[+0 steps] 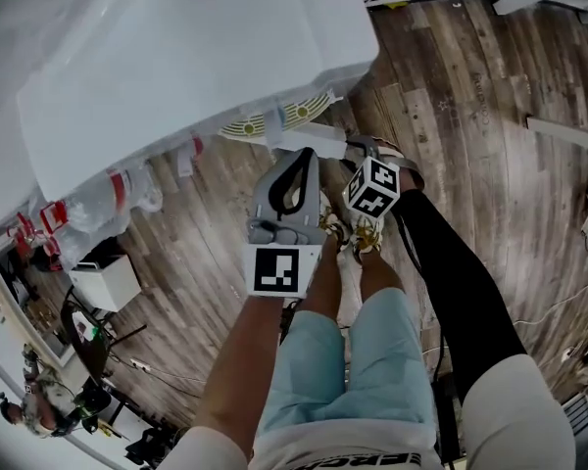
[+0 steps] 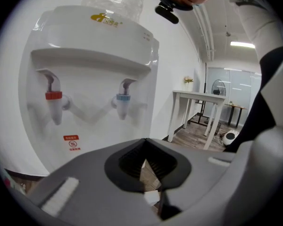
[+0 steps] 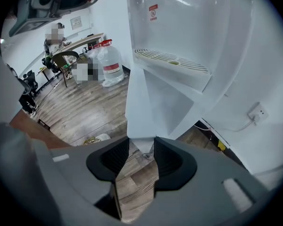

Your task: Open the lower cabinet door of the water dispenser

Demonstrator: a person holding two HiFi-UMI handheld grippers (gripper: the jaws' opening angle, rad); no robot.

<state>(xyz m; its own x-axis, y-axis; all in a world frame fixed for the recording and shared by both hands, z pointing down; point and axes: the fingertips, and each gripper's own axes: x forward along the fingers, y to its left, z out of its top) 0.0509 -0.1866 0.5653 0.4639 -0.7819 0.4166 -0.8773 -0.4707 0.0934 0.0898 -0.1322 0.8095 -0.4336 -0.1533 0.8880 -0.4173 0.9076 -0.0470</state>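
Note:
The white water dispenser (image 1: 176,57) (image 2: 94,51) stands in front of me, with a red tap (image 2: 53,96), a blue tap (image 2: 123,99) and a drip tray (image 1: 274,120) (image 3: 172,62). Below the tray the lower cabinet door (image 3: 140,107) stands swung out, showing the white hollow behind it. My right gripper (image 3: 141,147) (image 1: 361,155) points steeply down, its jaws closed on the door's lower free edge. My left gripper (image 2: 145,166) (image 1: 296,160) is shut on nothing, held off the dispenser at tap height.
Water bottles with red labels (image 1: 118,199) (image 3: 108,62) stand on the wood floor left of the dispenser. A white table (image 2: 198,98) is to its right, and a wall socket (image 3: 257,112) with a cord is behind. The person's legs (image 1: 343,360) are directly below the grippers.

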